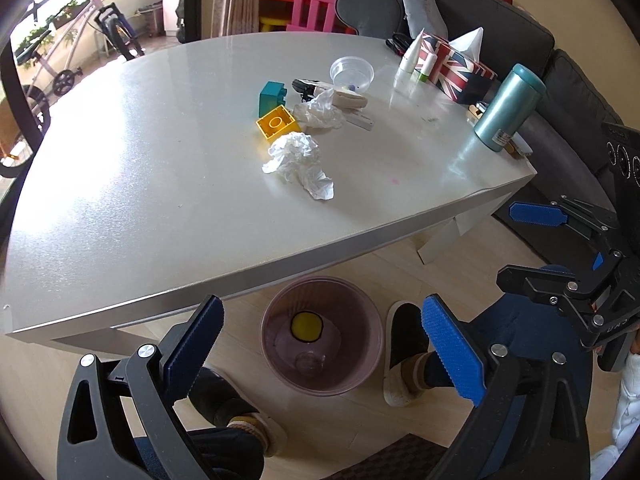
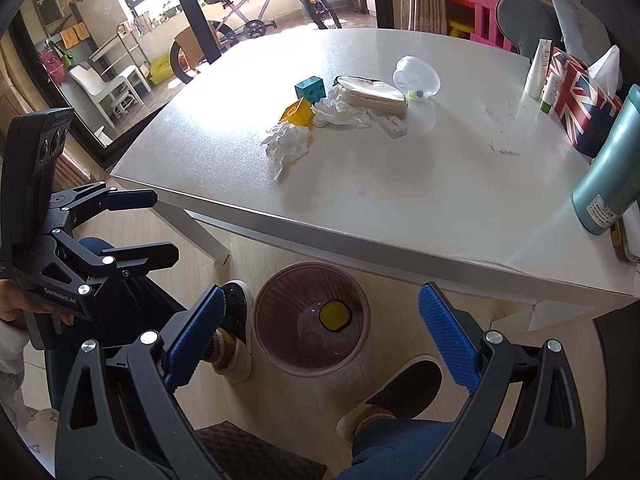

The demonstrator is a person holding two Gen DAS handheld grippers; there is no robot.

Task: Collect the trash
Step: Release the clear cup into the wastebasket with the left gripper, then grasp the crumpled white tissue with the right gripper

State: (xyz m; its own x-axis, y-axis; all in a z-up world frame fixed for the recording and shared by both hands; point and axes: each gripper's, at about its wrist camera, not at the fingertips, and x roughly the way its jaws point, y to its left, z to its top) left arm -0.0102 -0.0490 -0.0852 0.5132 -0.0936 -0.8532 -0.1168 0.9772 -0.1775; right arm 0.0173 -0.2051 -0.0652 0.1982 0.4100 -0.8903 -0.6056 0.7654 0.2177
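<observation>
A crumpled white tissue [image 1: 300, 164] lies on the white table [image 1: 140, 200], also in the right wrist view [image 2: 288, 142]. A second crumpled clear wrapper [image 1: 322, 112] lies behind it by the yellow block [image 1: 277, 124]; it also shows in the right wrist view [image 2: 340, 112]. A pink trash bin [image 1: 320, 344] stands on the floor under the table's front edge, also in the right wrist view [image 2: 312, 320]. My left gripper [image 1: 320, 352] is open and empty above the bin. My right gripper [image 2: 320, 340] is open and empty too, beside the left one.
On the table are a teal block [image 1: 272, 96], a beige pouch [image 2: 372, 92], a clear plastic bowl [image 1: 352, 74], a Union Jack tissue box [image 1: 456, 68], tubes and a teal flask [image 1: 508, 108]. A grey sofa [image 1: 560, 80] stands behind. The person's feet flank the bin.
</observation>
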